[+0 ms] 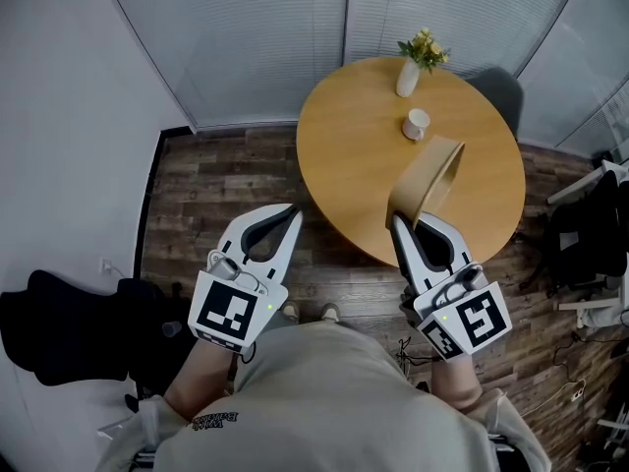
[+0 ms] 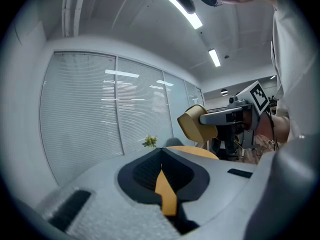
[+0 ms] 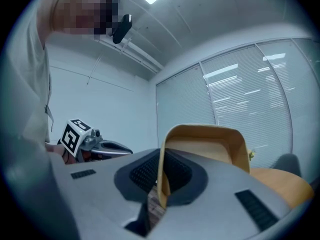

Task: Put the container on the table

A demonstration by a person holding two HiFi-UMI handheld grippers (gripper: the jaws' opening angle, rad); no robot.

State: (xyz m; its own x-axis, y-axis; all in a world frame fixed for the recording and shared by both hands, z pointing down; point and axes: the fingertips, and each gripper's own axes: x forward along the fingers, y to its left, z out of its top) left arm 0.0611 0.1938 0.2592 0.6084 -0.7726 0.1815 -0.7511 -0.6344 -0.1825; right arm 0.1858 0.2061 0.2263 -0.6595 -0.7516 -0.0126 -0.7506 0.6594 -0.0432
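- Container (image 1: 430, 177): tan, thin-walled, open-topped bin with rounded corners, plain inside and empty as far as the views show. It hangs in the air, tilted, with its mouth turned up and away from the person. In the head view it sits over the near edge of the tabletop (image 1: 359, 150) and does not appear to touch it.
- Right gripper (image 1: 413, 222): jaws closed on one side wall of the container, one jaw inside and one outside. The hold is on that single thin wall only, close to the rim.
- Left gripper (image 1: 293, 209): jaws brought together with nothing between them. It is held over the floor (image 1: 226, 175), short of the tabletop and well apart from the container.
- Risk 1: a pinch on one wall leaves the rest of the container hanging to one side. A quick move could make it pivot or slip in the jaws.
- Risk 2: lowering it at this tilt would land it on an edge or corner. On release it could then rock or roll onto its side.
- Risk 3: setting it down this near the edge could leave part of the base unsupported, and it could drop to the floor.
- Risk 4: the cup (image 1: 417, 123) stands just beyond the container and the vase (image 1: 409, 75) lies farther back. Carrying too far forward could knock the cup.
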